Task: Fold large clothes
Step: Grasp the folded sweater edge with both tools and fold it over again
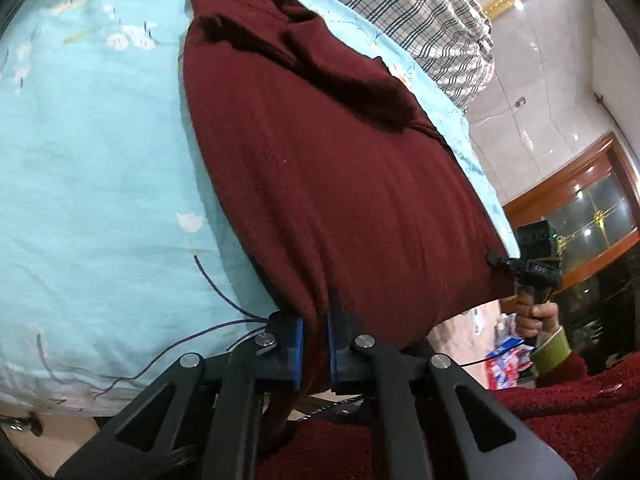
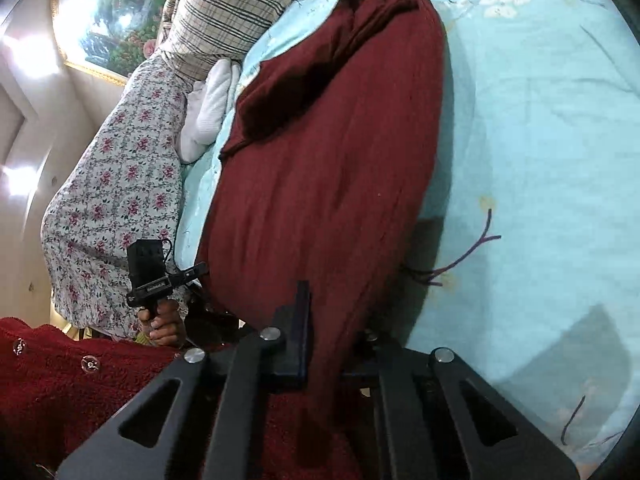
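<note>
A dark red knitted garment [image 1: 340, 184] lies lengthwise on a pale blue flowered bedsheet [image 1: 100, 140], its far end bunched into folds. My left gripper [image 1: 316, 344] is shut on the near hem, with cloth pinched between its blue pads [image 1: 298, 344]. To the right, my right gripper [image 1: 496, 258], held by a hand [image 1: 536, 316], grips the hem's other corner. In the right wrist view the garment [image 2: 320, 168] runs up the bedsheet [image 2: 540, 140], and my right gripper [image 2: 332, 340] is shut on its near edge. The left gripper [image 2: 202, 269] pinches the hem at the left.
A checked pillow [image 1: 420, 8] [image 2: 240, 4] lies at the bed's far end, beside a white cloth [image 2: 208, 112] and a flowered quilt [image 2: 120, 184]. The person's fluffy red sleeve [image 1: 580, 400] [image 2: 80, 380] fills the near edge. A wooden glass cabinet [image 1: 580, 200] stands beyond the bed.
</note>
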`<action>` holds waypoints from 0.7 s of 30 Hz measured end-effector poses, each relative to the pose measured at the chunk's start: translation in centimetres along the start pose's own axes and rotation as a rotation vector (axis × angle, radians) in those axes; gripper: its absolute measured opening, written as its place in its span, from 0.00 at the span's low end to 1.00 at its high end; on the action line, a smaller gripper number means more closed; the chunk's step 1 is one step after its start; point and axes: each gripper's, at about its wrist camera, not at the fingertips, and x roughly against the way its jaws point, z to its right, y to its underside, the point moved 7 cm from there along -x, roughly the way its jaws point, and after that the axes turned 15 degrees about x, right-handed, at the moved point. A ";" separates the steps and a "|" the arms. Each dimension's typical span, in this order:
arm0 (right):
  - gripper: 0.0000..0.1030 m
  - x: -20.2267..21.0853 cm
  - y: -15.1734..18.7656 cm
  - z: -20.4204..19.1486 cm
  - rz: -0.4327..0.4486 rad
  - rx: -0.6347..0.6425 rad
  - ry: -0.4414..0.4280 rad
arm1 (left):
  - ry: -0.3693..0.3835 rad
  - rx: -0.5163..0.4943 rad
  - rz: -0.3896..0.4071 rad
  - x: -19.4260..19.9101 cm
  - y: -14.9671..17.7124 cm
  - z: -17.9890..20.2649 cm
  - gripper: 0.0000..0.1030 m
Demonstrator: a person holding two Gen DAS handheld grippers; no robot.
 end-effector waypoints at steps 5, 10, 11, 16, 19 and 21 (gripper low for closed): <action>0.05 1.6 -1.7 -1.8 0.099 0.021 -0.078 | 0.075 0.036 0.069 2.5 -1.4 0.9 0.05; 0.05 2.8 -5.1 -3.4 0.192 0.051 -0.143 | 0.133 0.023 0.165 5.6 -4.2 3.2 0.05; 0.05 2.9 -5.9 -3.7 0.206 0.060 -0.149 | 0.139 0.015 0.189 6.2 -5.0 3.7 0.05; 0.05 3.5 -10.5 -4.2 0.276 0.087 -0.165 | 0.129 0.009 0.308 8.2 -9.9 5.3 0.05; 0.05 3.1 -14.2 -3.2 0.305 0.083 -0.147 | 0.139 0.028 0.364 8.1 -14.1 6.1 0.05; 0.05 2.6 -16.6 -2.3 0.315 0.074 -0.129 | 0.147 0.041 0.395 7.9 -16.9 6.5 0.05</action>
